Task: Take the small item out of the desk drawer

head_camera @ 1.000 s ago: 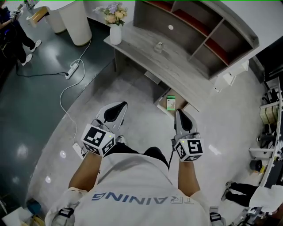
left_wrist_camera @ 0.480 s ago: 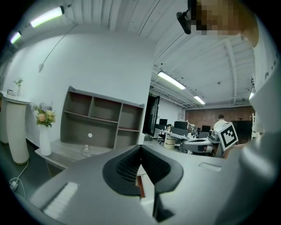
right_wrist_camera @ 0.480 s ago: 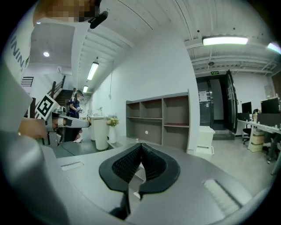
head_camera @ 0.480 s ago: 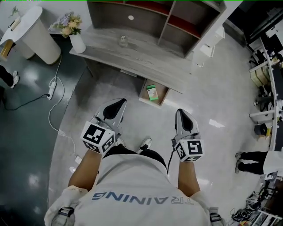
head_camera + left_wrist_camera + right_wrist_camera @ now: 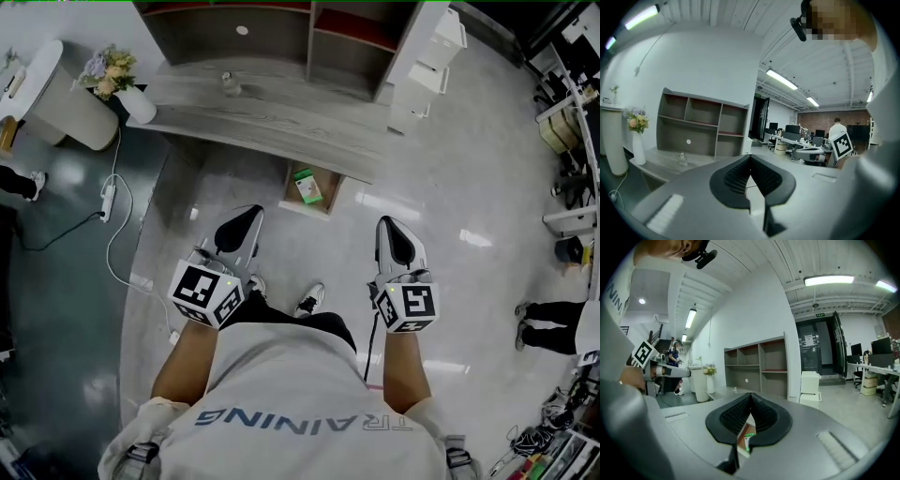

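Small item (image 5: pixel 307 186): we count one, a green-and-white box, lying in the one open drawer (image 5: pixel 328 194) under the desk (image 5: pixel 281 117). We count two grippers, left gripper (image 5: pixel 251 214) and right gripper (image 5: pixel 385 225). Both have jaws closed and empty. They are well apart from the drawer, with the item ahead between them.

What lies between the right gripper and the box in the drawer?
Only bare floor separates the right gripper from the drawer holding the box; the head view shows it.
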The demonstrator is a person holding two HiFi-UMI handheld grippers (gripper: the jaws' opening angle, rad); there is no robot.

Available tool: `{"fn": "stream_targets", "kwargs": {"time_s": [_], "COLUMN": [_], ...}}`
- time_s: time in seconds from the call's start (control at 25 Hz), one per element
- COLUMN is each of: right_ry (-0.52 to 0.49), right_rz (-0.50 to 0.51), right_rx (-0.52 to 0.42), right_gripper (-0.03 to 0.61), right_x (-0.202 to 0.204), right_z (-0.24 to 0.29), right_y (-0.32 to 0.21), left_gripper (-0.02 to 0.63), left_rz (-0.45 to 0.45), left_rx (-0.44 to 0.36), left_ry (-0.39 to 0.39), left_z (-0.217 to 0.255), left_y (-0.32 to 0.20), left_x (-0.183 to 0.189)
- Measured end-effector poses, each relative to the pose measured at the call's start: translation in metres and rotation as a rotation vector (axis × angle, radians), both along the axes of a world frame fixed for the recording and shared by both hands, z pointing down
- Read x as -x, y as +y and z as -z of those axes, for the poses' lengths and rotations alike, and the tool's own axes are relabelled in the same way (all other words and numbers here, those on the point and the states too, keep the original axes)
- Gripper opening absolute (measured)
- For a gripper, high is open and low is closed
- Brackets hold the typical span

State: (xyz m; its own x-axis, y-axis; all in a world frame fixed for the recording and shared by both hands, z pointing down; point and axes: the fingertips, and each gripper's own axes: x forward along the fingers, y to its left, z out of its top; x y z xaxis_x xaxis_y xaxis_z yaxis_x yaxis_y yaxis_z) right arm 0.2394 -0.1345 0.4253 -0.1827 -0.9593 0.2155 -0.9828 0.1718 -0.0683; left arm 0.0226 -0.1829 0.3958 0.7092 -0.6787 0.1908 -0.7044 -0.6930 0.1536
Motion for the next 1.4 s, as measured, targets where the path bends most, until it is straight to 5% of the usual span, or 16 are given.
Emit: {"fn": "stream_targets", "kwargs": {"time_s": [0.4, 1.0, 1.2, 1.4], "right_ry": [0.021, 0.059, 0.06, 0.099], "right_rz": [-0.112, -0.068, -0.057, -0.031], "right_rx": [-0.012, 0.072, 0.1, 0.158], "right_gripper": [0.034, 0.496, 0.569, 0.578], "right_x": [-0.005, 0.014, 0.02, 0.031], "right_z": [0.009, -0.008, -0.016, -0.035], "right_y": [-0.009, -0.033, -0.037, -0.044], "left_gripper": [-0.002, -0.002, -0.002, -0.002], "left_rz": [-0.069, -0.091, -0.097, -0.094], "left_rx": [-0.002, 0.018, 0.024, 0.035], "left_ry": [0.003, 0.015, 0.018, 0.019], "left_z": [-0.001, -0.006, -0.008, -0.013], "left_y": [-0.028, -0.043, -0.047, -0.052], "left_x": [-0.003, 0.008, 0.01, 0.013]}}
